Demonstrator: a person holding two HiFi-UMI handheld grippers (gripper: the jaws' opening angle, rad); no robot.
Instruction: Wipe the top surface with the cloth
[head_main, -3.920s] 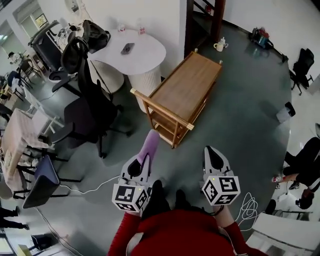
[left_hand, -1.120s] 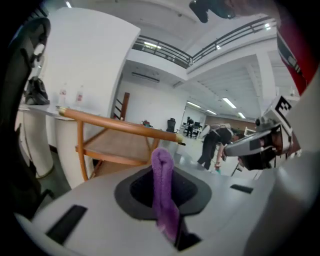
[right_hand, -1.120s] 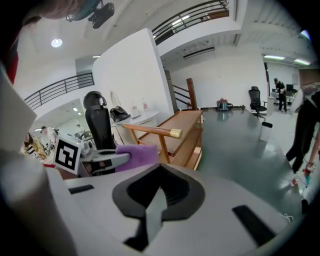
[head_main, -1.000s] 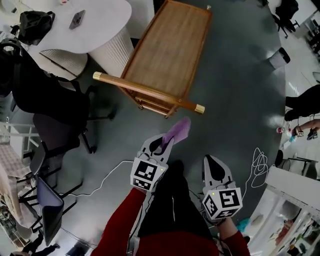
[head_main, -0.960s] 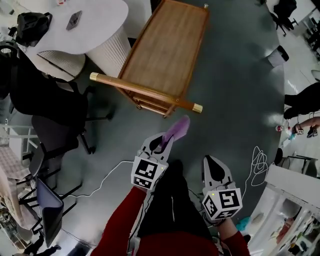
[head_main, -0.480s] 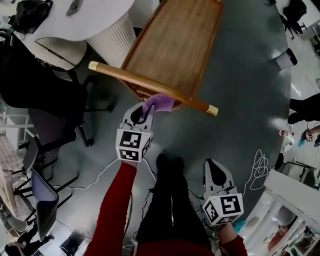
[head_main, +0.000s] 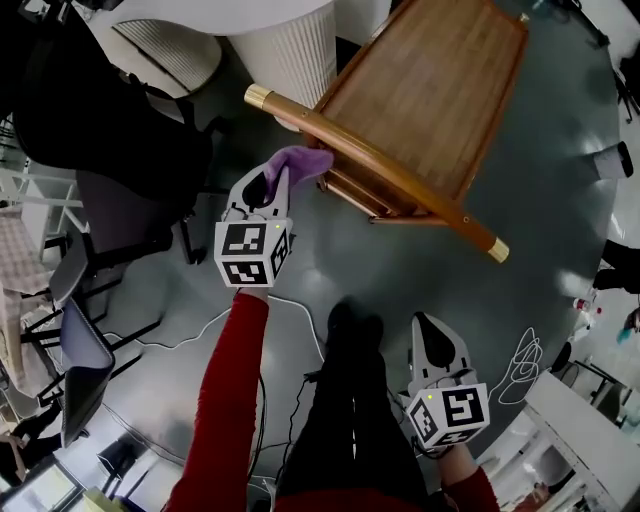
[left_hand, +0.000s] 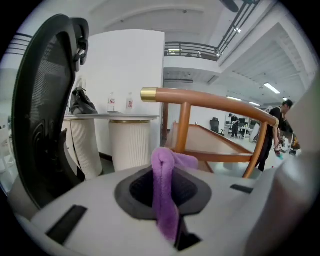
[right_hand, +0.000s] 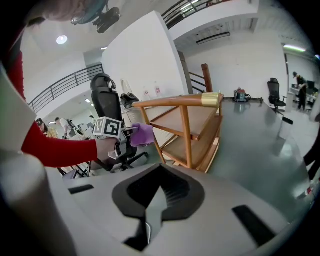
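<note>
The wooden cart (head_main: 425, 85) stands ahead, its top surface bare and its round handle rail (head_main: 380, 170) on my side. My left gripper (head_main: 272, 180) is raised to the rail's left end, just short of it, and is shut on a purple cloth (head_main: 300, 160). In the left gripper view the cloth (left_hand: 164, 192) hangs folded between the jaws, with the rail (left_hand: 210, 99) and the cart top (left_hand: 210, 141) beyond. My right gripper (head_main: 430, 325) hangs low by my leg, shut and holding nothing. The right gripper view shows the left gripper (right_hand: 116, 134) with the cloth (right_hand: 142, 134) beside the cart (right_hand: 187, 122).
A black office chair (head_main: 110, 120) stands left of the cart and fills the left of the left gripper view (left_hand: 42, 110). A white ribbed round table (head_main: 270, 35) is behind the cart's left end. A white cable (head_main: 520, 365) lies on the grey floor at right.
I have walked up to the cart. My left gripper has risen and moved forward with the cloth, from under the handle rail to its left end. The right gripper stays low.
</note>
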